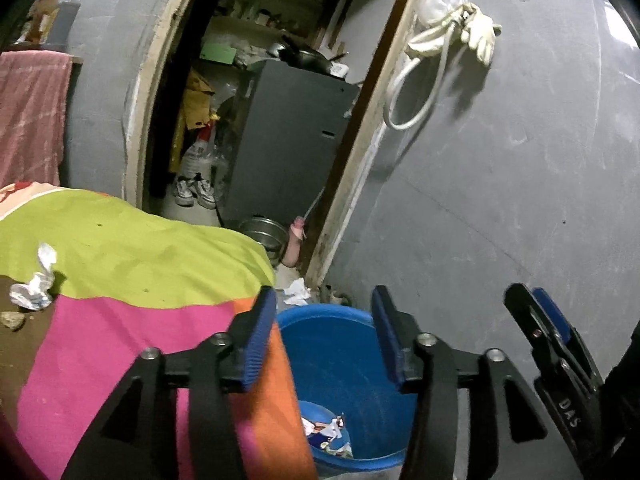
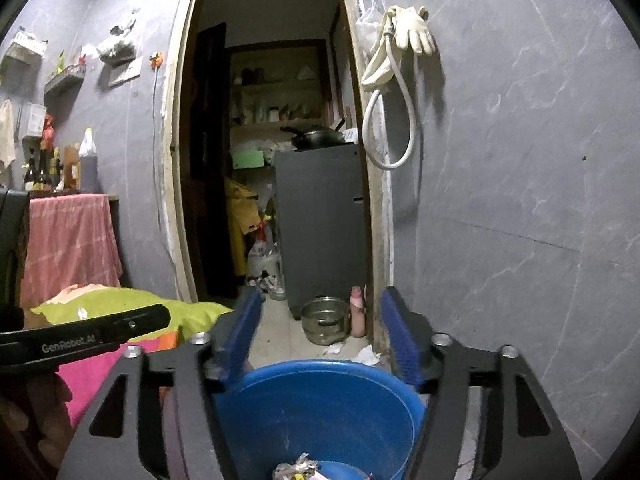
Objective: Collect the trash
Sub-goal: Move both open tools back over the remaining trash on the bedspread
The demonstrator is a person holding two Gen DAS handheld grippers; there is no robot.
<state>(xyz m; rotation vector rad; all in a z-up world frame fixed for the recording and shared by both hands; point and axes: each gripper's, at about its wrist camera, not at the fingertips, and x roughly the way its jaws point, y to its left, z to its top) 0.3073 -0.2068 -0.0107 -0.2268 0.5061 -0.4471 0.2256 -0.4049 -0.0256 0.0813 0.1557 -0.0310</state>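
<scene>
My left gripper [image 1: 322, 336] hangs open over a blue bucket [image 1: 340, 364] on the floor, with nothing between its blue pads. Crumpled wrappers [image 1: 328, 436] lie at the bucket's bottom. In the right wrist view my right gripper [image 2: 320, 340] also stands open above the same bucket [image 2: 320, 408], with scraps of trash [image 2: 296, 468] below it. A crumpled white paper [image 1: 34, 280] lies on the bed's colourful cover [image 1: 132, 264] to the left, apart from both grippers. More white paper [image 1: 296, 292] lies on the floor behind the bucket.
The bed edge presses against the bucket's left side. A grey wall [image 1: 500, 200] runs along the right. Ahead, a doorway opens onto a grey cabinet [image 2: 324, 232], a steel pot [image 2: 325, 320] and shoes [image 1: 194, 192]. A hose and gloves [image 2: 408, 32] hang on the wall.
</scene>
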